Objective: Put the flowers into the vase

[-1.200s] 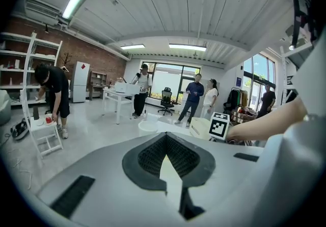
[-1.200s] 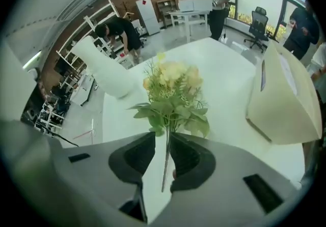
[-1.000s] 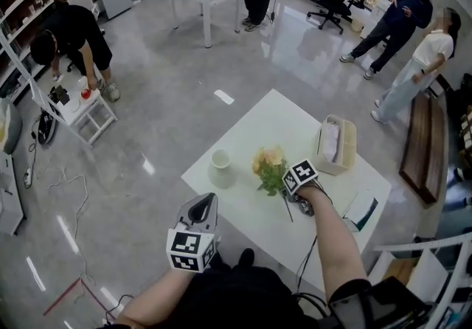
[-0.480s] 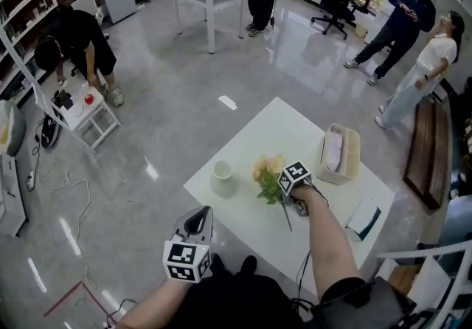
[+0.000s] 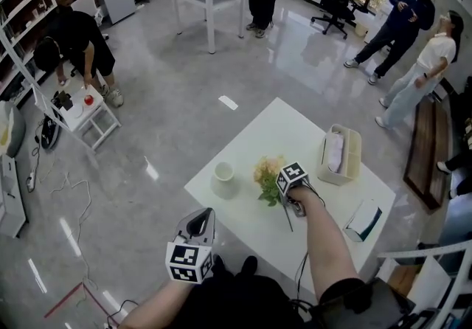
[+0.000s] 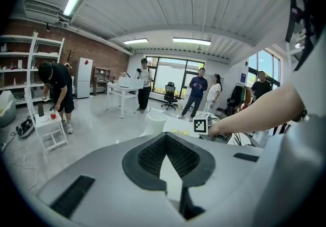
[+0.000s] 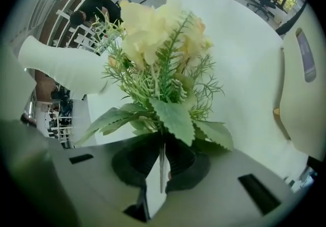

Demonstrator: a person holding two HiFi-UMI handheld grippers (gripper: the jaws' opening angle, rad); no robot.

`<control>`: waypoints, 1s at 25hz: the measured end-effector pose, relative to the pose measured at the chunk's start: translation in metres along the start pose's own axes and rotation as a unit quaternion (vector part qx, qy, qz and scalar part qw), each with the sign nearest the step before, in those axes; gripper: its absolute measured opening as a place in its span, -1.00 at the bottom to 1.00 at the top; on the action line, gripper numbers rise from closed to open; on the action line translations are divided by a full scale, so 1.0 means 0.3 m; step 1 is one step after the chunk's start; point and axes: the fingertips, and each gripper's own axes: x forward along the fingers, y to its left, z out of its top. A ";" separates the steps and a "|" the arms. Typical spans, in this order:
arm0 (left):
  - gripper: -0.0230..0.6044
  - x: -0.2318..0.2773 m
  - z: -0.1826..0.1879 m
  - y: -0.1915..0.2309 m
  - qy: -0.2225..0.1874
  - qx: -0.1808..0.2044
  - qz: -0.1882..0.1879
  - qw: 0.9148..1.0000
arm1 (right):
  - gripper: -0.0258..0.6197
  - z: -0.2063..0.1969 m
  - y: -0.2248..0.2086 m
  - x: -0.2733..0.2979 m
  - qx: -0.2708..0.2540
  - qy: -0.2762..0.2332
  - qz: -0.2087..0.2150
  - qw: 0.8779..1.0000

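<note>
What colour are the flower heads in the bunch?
Pale yellow; the flowers show best in the right gripper view.

The right gripper [image 7: 162, 155] has its jaws closing on the thin stem of the flowers [image 7: 158, 32], whose pale yellow blooms and green leaves fan out beyond. The white vase [image 7: 61, 71] sits left of them on the white table [image 7: 244, 53]. A pale box [image 7: 305, 93] lies at the right.

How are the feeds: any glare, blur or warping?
Head view: sharp, with window glare on the floor. Left gripper view: heavy fisheye, ceiling bowed. Right gripper view: flowers crisp, vase warped near the dark rim.
</note>
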 end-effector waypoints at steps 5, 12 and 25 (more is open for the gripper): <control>-0.91 0.004 0.014 -0.006 -0.007 0.000 -0.004 1.000 | -0.82 0.000 0.005 -0.016 0.000 -0.031 -0.009 0.999; -0.92 -0.009 0.031 -0.019 -0.020 -0.002 -0.008 1.000 | -0.83 0.024 0.026 -0.116 0.022 -0.163 -0.018 0.986; -0.91 -0.003 0.129 -0.071 -0.060 0.014 -0.023 0.998 | -0.83 0.059 0.221 -0.783 -0.029 -0.597 -0.043 0.800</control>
